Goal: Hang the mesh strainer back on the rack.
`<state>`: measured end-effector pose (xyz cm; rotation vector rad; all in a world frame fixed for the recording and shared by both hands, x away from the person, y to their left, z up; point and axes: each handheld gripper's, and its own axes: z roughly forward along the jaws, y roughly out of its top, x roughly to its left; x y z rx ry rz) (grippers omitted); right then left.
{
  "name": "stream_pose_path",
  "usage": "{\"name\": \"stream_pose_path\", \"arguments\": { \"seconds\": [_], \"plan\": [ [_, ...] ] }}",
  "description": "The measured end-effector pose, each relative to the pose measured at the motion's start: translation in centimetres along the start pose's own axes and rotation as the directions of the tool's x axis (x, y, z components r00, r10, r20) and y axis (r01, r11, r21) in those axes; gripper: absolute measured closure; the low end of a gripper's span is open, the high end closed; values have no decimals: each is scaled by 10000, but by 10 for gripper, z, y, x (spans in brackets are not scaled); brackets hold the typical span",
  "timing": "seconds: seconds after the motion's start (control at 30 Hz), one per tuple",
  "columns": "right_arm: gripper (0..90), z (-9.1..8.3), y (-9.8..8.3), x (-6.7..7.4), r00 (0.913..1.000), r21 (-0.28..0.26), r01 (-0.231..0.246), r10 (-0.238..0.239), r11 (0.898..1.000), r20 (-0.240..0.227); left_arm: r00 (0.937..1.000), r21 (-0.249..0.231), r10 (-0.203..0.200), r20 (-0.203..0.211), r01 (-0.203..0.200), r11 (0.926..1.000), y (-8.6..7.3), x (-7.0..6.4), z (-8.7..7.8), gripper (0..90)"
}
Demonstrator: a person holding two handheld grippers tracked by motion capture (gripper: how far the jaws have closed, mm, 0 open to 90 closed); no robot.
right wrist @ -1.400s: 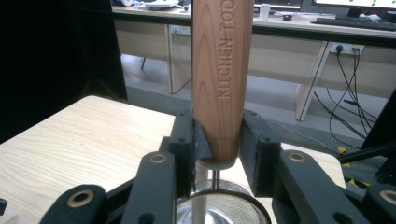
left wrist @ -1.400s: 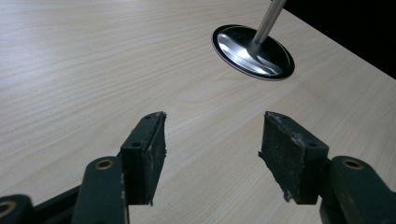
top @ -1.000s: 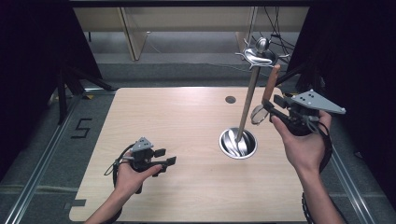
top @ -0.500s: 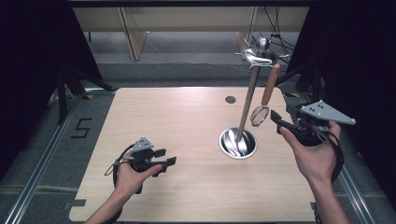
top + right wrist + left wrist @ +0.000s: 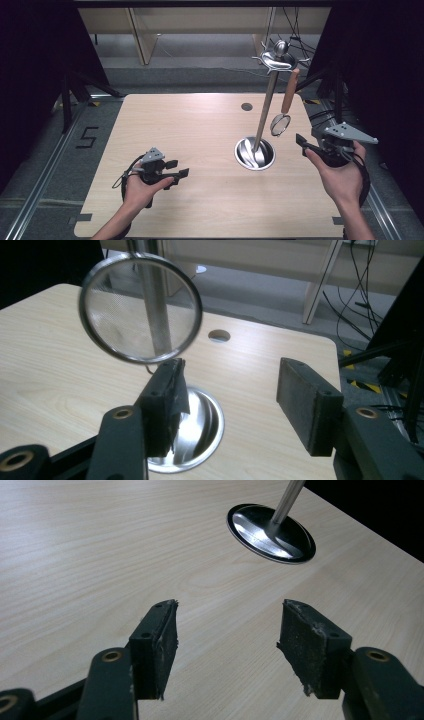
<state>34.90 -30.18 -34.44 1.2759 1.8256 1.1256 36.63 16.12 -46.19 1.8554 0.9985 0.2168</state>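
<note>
A metal utensil stand [image 5: 265, 110] rises from a round dished base [image 5: 255, 153] at the table's right middle. From a hook at its top hangs a small mesh strainer [image 5: 280, 125] by its wooden handle [image 5: 289, 91], free of both grippers. My right gripper [image 5: 302, 144] is just right of the strainer and slightly lower; its jaws have just been opening, with nothing between them. In the right gripper view [image 5: 230, 385] the strainer [image 5: 112, 320] hangs above the left jaw. My left gripper [image 5: 180, 168] rests open on the table at the front left, facing the base [image 5: 270, 527].
A round cable hole [image 5: 246, 106] sits in the wooden table [image 5: 190, 125] behind the stand. Black curtains flank both sides. Wooden shelving and cables lie beyond the far edge. A "5" is marked on the floor [image 5: 87, 137] at the left.
My right gripper let go of the strainer and sank down and to the right, away from it. The strainer now hangs free from the stand. The left hand stayed put.
</note>
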Motion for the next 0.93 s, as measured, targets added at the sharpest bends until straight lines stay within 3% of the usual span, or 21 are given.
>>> {"name": "stream_pose_path", "arguments": {
  "seconds": [0.13, 0.17, 0.2, 0.3, 0.33, 0.37, 0.43, 0.47, 0.53, 0.63, 0.67, 0.7, 0.73, 0.8, 0.93],
  "plan": [
    [452, 3, -8, -1, 9993, 265, -374, 373, 9989, 45, 10000, -45, -42, -1, 42, 10000, 0, 0, 0, 392],
    [452, 4, -11, -4, 9998, 353, -182, 180, 9992, 48, 10000, -51, 12, -28, -12, 10000, -1, 0, 0, 392],
    [452, 5, -13, -3, 9993, 401, -382, 380, 9985, 74, 10000, -63, 25, -30, -25, 10000, -1, 0, 0, 392],
    [452, 8, -22, -7, 9997, 614, -247, 241, 9978, 97, 10000, -55, 32, -9, -32, 10000, -1, 0, 0, 392],
    [452, 10, -24, -7, 9990, 603, -455, 452, 9971, 71, 10000, -62, 20, -11, -20, 10000, -1, 0, 1, 392],
    [452, 11, -27, -9, 9996, 689, -253, 243, 9973, 145, 10000, -56, 28, -12, -28, 10000, -1, 0, 1, 392],
    [452, 14, -35, -10, 9989, 864, -452, 442, 9952, 131, 10000, -42, 31, -6, -31, 10000, -1, 0, 1, 392],
    [452, 16, -40, -13, 9998, 950, -201, 195, 9953, 69, 10000, -40, 46, 18, -46, 10000, -1, 0, 1, 392],
    [451, 19, -51, -11, 9980, 1344, -617, 593, 9890, 211, 10000, 44, 41, -28, -41, 10000, 0, -1, 0, 391],
    [450, 25, -64, -18, 9997, 1504, -257, 251, 9883, 60, 10000, -12, 41, 38, -41, 10000, 0, -1, 0, 391],
    [450, 25, -67, -16, 9980, 1677, -613, 585, 9839, 219, 10000, -65, -26, 54, 27, 10000, 0, -2, 1, 391],
    [449, 25, -69, -17, 9976, 1722, -683, 649, 9827, 256, 10000, -21, 31, 58, -31, 10000, 0, -2, 1, 391],
    [449, 24, -71, -15, 9928, 2022, -1188, 1132, 9721, 390, 10000, 30, 56, 59, -56, 10000, 0, -2, 1, 392],
    [447, 26, -76, -22, 9975, 1902, -710, 704, 9792, 99, 10000, 40, 61, 68, -61, 10000, 0, -2, 1, 392],
    [445, 25, -76, -23, 9969, 1869, -785, 777, 9792, 115, 10000, -37, 74, 54, -74, 10000, 0, -2, 1, 391]
  ]
}}
